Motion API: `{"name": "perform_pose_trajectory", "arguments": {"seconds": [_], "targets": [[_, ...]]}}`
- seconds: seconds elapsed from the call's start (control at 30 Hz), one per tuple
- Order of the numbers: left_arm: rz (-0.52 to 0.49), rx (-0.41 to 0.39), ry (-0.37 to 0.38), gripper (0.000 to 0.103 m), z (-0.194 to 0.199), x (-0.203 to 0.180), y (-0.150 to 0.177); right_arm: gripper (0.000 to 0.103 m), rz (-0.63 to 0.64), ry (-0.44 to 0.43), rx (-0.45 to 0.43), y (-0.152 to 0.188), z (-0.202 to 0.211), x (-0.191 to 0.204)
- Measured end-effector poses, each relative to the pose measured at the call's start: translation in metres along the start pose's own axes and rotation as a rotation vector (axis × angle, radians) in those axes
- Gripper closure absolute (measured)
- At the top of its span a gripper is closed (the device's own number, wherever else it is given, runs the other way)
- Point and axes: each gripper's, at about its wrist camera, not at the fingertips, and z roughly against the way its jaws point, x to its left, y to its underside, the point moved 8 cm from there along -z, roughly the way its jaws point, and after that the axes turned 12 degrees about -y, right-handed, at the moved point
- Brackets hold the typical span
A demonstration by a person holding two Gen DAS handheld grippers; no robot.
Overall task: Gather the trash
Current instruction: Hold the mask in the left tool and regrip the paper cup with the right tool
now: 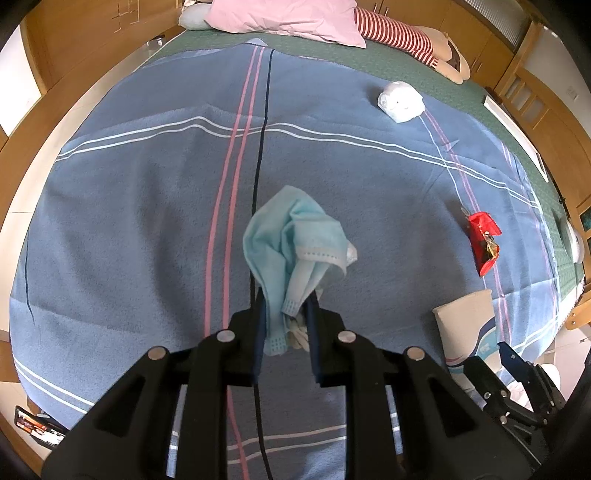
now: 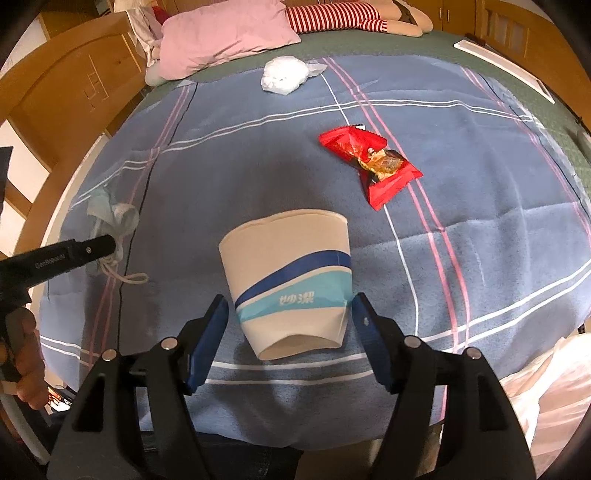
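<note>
My left gripper (image 1: 286, 310) is shut on a crumpled light-blue face mask (image 1: 295, 243) and holds it above the blue plaid blanket (image 1: 147, 221). The mask also shows in the right wrist view (image 2: 110, 218), pinched by the left gripper (image 2: 110, 242). My right gripper (image 2: 290, 314) is open, its fingers on either side of a flattened white paper cup with blue bands (image 2: 291, 277) lying on the blanket; the pads do not touch it. The cup also shows in the left wrist view (image 1: 469, 325). A red snack wrapper (image 2: 369, 162) (image 1: 484, 240) and a crumpled white plastic bag (image 2: 282, 75) (image 1: 400, 101) lie farther up the bed.
A pink pillow (image 2: 225, 37) and a striped plush doll (image 2: 332, 16) lie at the head of the bed. A wooden bed frame (image 2: 55, 103) runs along the left. A white plastic bag (image 2: 546, 398) sits at the lower right, off the blanket's edge.
</note>
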Motion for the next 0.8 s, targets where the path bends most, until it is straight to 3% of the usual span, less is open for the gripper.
{"name": "perform_pose_trajectory", "arguments": {"seconds": [0.43,0.53,0.6,0.8], "targets": [[-0.001,0.007,-0.01,0.083,-0.002,0.0,0.001,0.035,-0.087,-0.056,-0.089,-0.009,0.016,-0.013],[-0.002,0.007,-0.01,0.083,-0.003,0.001,0.001,0.035,-0.111,-0.001,-0.023,-0.004,0.003,-0.023],[-0.002,0.007,-0.01,0.083,-0.003,0.001,0.001,0.035,-0.13,-0.009,0.019,0.002,-0.008,-0.025],[0.002,0.008,-0.013,0.083,-0.004,0.002,0.001,0.035,-0.04,-0.016,0.029,0.003,-0.014,-0.005]]}}
